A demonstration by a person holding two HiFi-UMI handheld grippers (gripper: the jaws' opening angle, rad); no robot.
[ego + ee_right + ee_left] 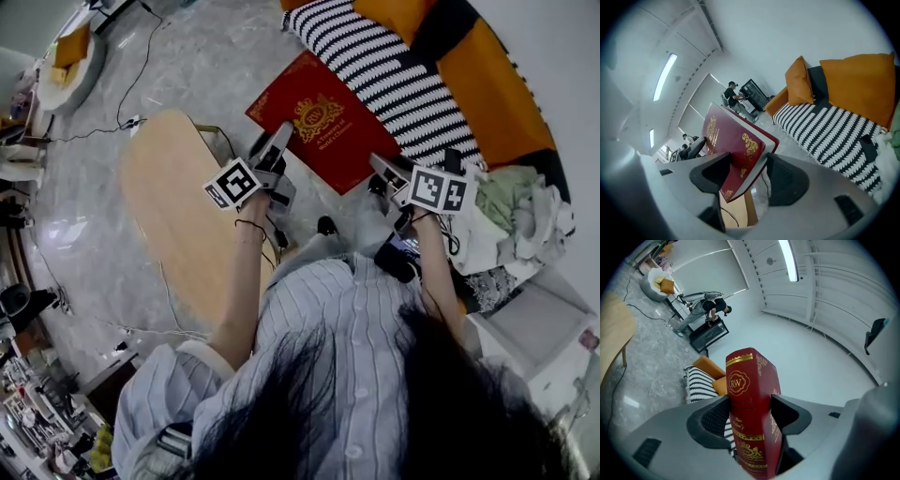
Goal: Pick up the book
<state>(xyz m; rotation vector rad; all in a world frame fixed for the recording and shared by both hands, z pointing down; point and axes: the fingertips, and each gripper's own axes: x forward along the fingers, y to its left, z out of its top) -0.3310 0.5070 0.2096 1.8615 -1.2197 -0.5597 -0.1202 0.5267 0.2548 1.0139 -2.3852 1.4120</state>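
Between the oval wooden table (169, 206) and the striped sofa (394, 70), the red book (323, 122) is up in the air, touching neither, carried by its near edge with a gripper at each corner. Seen from over the shoulder of the person (356, 356) in the striped shirt, its cover with the gold crest faces up and slopes away toward the sofa.

The left gripper (279, 142) is clamped on the spine end. In the left gripper view the dark ribbed pads (715, 416) press on either side of the book (750, 399), which stands upright between them, with a gold "RW" roundel on the spine.

The right gripper (382, 169) is closed on the other near corner. In the right gripper view the book (733, 150) leans over to the left, its cover against one jaw and its page edges against the other.

Orange cushions (497, 94) lean along the back of the sofa, and a heap of pale clothes (511, 206) lies at its near end. The floor (216, 66) is grey and marbled, with a thin black cable (141, 75) trailing across it beyond the table.
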